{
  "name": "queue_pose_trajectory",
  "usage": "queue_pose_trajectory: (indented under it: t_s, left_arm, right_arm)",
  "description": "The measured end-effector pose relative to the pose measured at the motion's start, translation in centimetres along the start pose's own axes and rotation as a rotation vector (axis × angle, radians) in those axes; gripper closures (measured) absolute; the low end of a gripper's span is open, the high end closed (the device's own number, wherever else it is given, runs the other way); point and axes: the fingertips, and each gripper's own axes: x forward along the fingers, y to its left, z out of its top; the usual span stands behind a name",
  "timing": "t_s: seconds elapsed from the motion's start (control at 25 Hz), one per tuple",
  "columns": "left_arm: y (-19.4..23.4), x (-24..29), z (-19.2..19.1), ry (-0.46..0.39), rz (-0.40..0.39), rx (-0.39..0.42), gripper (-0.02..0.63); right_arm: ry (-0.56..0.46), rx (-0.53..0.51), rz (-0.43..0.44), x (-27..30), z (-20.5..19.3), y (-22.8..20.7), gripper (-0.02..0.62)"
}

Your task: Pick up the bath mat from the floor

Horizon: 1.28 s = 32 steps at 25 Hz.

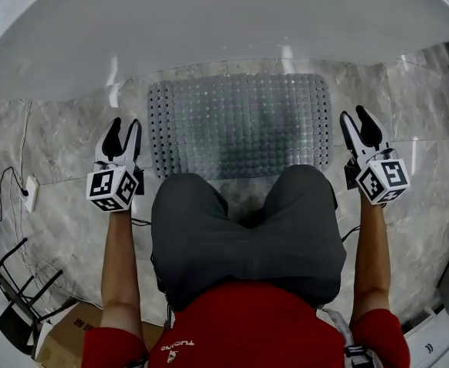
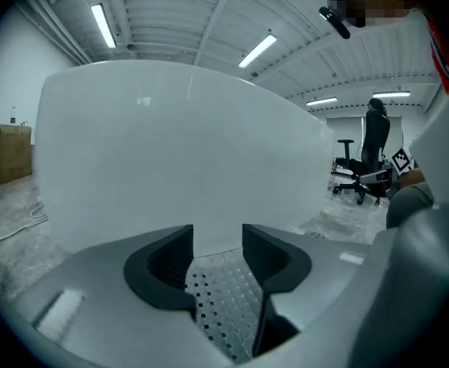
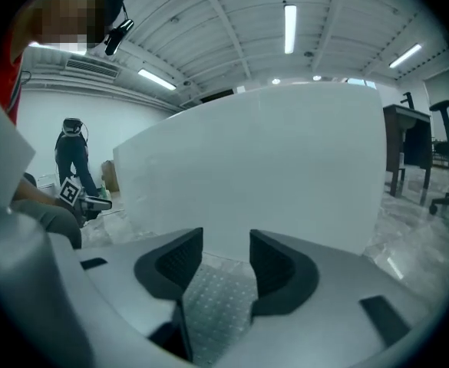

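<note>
- The bath mat (image 1: 239, 125) lies flat on the floor (image 1: 63, 148), right beside the big white tub (image 1: 209, 29).
- The left gripper (image 1: 125, 125) is just beside the mat's left edge. Its jaws are spread apart and pinch nothing.
- The right gripper (image 1: 354, 116) is just beside the mat's right edge. Its jaws are spread too, with nothing in them.
- The mat sits between the two grippers.

Mat (image 1: 239, 125): clear grey, rows of dots. Tub (image 1: 209, 29) white. Floor (image 1: 63, 152) grey marble, veined. My left gripper (image 1: 125, 126), right gripper (image 1: 354, 117): black jaws, black-and-white markers. My shirt (image 1: 247, 320) red, shorts (image 1: 239, 228) dark grey.
</note>
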Motion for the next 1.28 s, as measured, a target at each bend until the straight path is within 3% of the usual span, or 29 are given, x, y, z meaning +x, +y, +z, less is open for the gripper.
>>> queue_pose_trajectory:
  t_s: [0.36, 0.92, 1.28]
  left_arm:
    - [1.0, 3.4, -7.4, 0.193, 0.027, -0.03, 0.349]
    - [3.0, 5.6, -16.2, 0.419, 0.06, -0.108, 0.327]
    - [2.7, 7.1, -21.6, 0.6, 0.032, -0.128, 0.303]
  right_arm:
    - [0.163, 0.026, -0.018, 2.5, -6.9, -2.7, 0.384]
    - [0.41, 0.159, -0.067, 5.7, -19.2, -6.8, 0.354]
    - [0.556, 0.209, -0.085, 6.6, -25.4, -8.4, 0.337]
